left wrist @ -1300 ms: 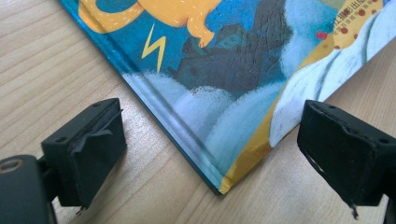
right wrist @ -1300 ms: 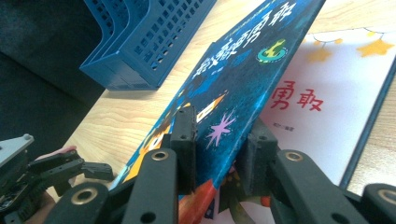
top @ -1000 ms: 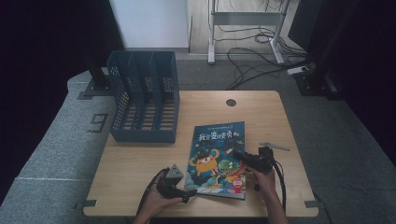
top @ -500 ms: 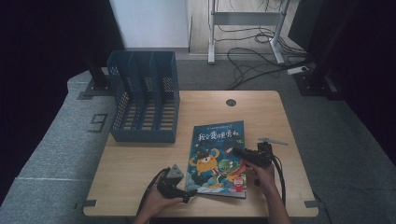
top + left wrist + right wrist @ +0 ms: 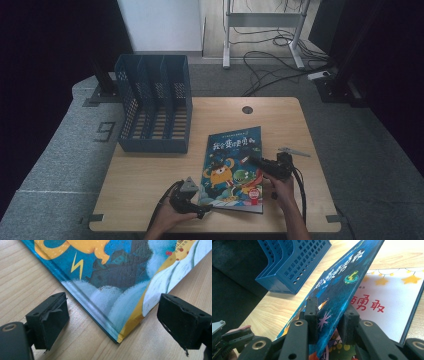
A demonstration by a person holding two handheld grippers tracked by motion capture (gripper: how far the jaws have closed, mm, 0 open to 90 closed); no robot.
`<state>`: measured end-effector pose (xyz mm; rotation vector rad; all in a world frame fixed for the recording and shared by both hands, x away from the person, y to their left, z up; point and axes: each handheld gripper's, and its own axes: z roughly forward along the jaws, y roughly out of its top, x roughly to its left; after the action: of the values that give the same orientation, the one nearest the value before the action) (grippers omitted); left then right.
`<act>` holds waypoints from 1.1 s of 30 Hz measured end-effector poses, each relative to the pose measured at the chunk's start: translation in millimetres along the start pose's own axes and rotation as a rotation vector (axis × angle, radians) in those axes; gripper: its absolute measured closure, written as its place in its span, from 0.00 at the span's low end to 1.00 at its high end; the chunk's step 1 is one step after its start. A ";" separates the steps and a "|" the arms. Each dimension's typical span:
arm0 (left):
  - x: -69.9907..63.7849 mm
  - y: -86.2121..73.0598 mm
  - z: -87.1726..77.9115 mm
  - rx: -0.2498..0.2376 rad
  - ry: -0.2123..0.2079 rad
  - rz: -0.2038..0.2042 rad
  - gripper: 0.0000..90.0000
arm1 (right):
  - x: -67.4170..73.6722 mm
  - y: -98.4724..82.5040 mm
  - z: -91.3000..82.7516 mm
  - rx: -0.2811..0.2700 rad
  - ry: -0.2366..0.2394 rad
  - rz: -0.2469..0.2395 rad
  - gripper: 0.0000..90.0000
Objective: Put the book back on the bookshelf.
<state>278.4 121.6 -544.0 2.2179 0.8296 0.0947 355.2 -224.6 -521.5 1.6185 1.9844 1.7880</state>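
A colourful picture book [image 5: 232,167] lies on the wooden table [image 5: 150,175]. My right gripper [image 5: 254,161] sits at its right edge. In the right gripper view the blue front cover [image 5: 342,282] stands lifted off the white first page [image 5: 387,302]. It runs between the pads of my right gripper [image 5: 328,317], whose jaws have just been closing onto it. My left gripper [image 5: 202,210] rests at the book's near left corner [image 5: 117,302]. It is the left gripper [image 5: 115,317] that stands open, one pad on either side of that corner, touching neither edge.
A blue slotted file rack [image 5: 155,110] stands at the table's back left, also seen as the rack [image 5: 294,262] beyond the cover. A round cable hole [image 5: 247,109] sits near the far edge. Bare wood lies between the rack and the book.
My right gripper has shifted slightly along the book's right edge, with the hand still behind it. The left gripper and the book's place on the table are unchanged.
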 end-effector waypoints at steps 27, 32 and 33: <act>-6.5 0.9 1.0 -0.002 0.023 0.026 0.11 | 22.5 5.0 -10.1 -0.069 -0.032 -0.113 0.79; -7.4 1.2 1.2 -0.003 0.030 0.031 0.10 | 24.2 5.2 -11.1 -0.075 -0.036 -0.117 0.79; -8.0 1.2 1.4 -0.005 0.035 0.034 0.10 | 24.8 5.3 -11.4 -0.077 -0.036 -0.117 0.79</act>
<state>273.1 115.4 -542.7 2.2315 0.8095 0.1523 340.2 -217.2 -499.2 1.4692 1.9271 1.7574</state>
